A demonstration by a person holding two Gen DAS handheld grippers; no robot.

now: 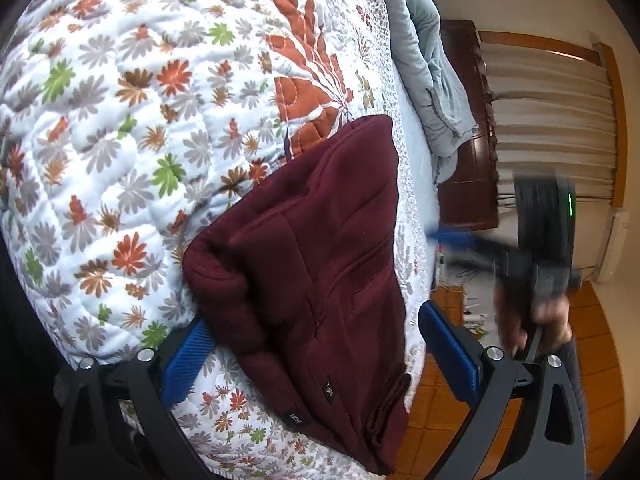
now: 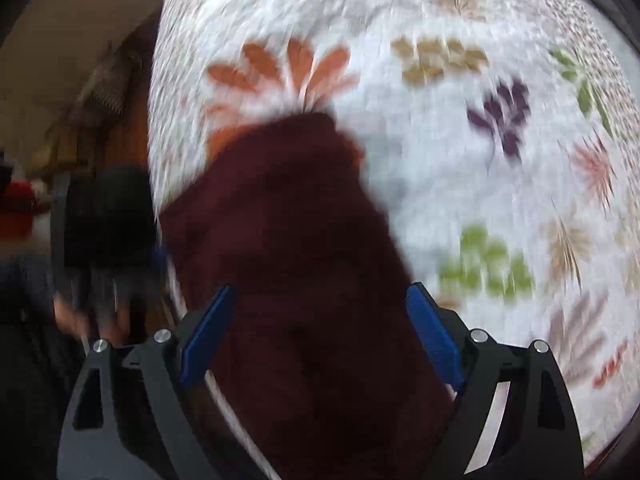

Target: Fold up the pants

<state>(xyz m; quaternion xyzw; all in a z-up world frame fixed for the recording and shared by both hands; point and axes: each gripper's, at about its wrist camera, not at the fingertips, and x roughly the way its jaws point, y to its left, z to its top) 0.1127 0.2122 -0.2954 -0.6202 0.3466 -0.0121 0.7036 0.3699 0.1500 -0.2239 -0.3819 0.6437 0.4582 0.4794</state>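
Note:
Dark maroon pants [image 1: 316, 248] lie folded into a long stack on a floral quilt [image 1: 132, 128], close to the bed's right edge. My left gripper [image 1: 320, 352] is open just above the near end of the stack, one blue pad [image 1: 188, 356] over the quilt and the other past the bed's edge. In the blurred right wrist view my right gripper [image 2: 320, 336] points steeply down over the pants [image 2: 288, 220], its jaws wide and a blue pad [image 2: 434, 336] on either side of the cloth. The frames show no grip on the pants.
A hand [image 1: 548, 320] holds the blurred right gripper's body [image 1: 544, 232] off the bed's right edge, above a wooden floor [image 1: 440, 404]. A pale blue blanket [image 1: 432, 92] is bunched at the far right of the bed. Beyond it are dark wooden furniture [image 1: 468, 120] and curtains [image 1: 552, 112].

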